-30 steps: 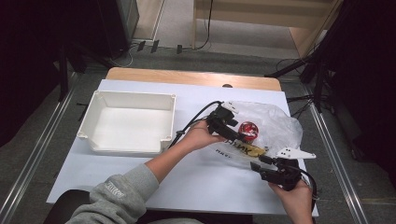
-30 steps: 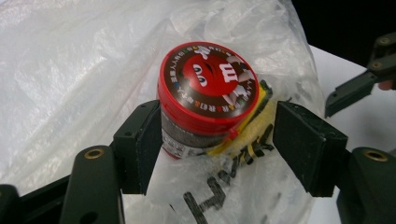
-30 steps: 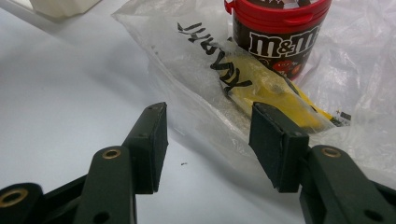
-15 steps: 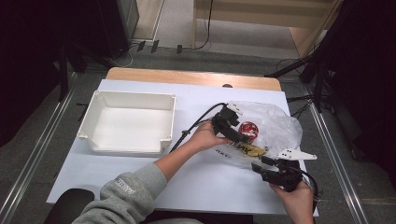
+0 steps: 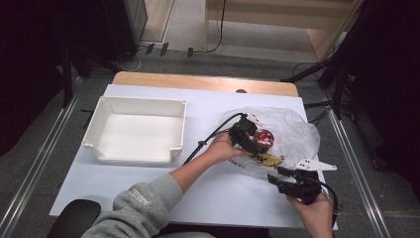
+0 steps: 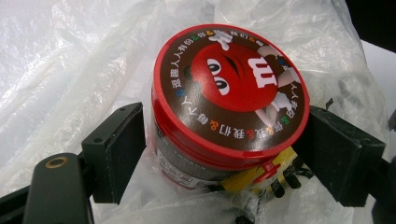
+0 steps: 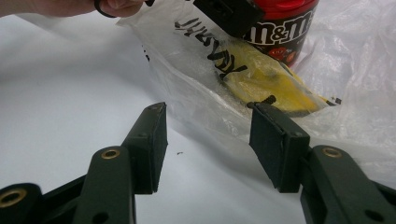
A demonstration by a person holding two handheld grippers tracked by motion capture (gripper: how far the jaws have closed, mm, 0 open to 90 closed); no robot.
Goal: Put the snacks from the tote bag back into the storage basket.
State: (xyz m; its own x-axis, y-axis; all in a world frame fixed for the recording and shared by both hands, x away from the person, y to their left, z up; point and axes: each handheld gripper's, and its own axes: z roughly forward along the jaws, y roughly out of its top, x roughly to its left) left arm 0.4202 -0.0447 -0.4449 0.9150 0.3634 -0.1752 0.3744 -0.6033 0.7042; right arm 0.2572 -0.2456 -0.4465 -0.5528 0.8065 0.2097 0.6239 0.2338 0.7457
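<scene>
A candy jar [image 6: 231,88] with a red lid stands inside a clear plastic bag [image 5: 292,129] at the right of the table. My left gripper [image 6: 226,158] is lowered around it. Its jaws have just been opening, and they stand open on either side of the jar without visibly pressing on it. In the high view the left gripper [image 5: 250,141] sits just left of the jar [image 5: 263,138]. A yellow packet [image 7: 266,79] lies in the bag beside the jar. My right gripper [image 7: 208,140] rests open near the bag's front edge, nothing between its pads; from above, the right gripper [image 5: 275,174] is at the front right.
A white empty bin [image 5: 101,126] stands on the left half of the white tabletop [image 5: 148,188]. The left gripper's black cable [image 5: 208,141] trails across the table toward the bin. A wooden strip [image 5: 198,82] runs along the far edge. A black chair part [image 5: 74,218] shows at the bottom left.
My left gripper has moved a little to the right and down onto the jar in the bag. My right gripper has stayed where it was.
</scene>
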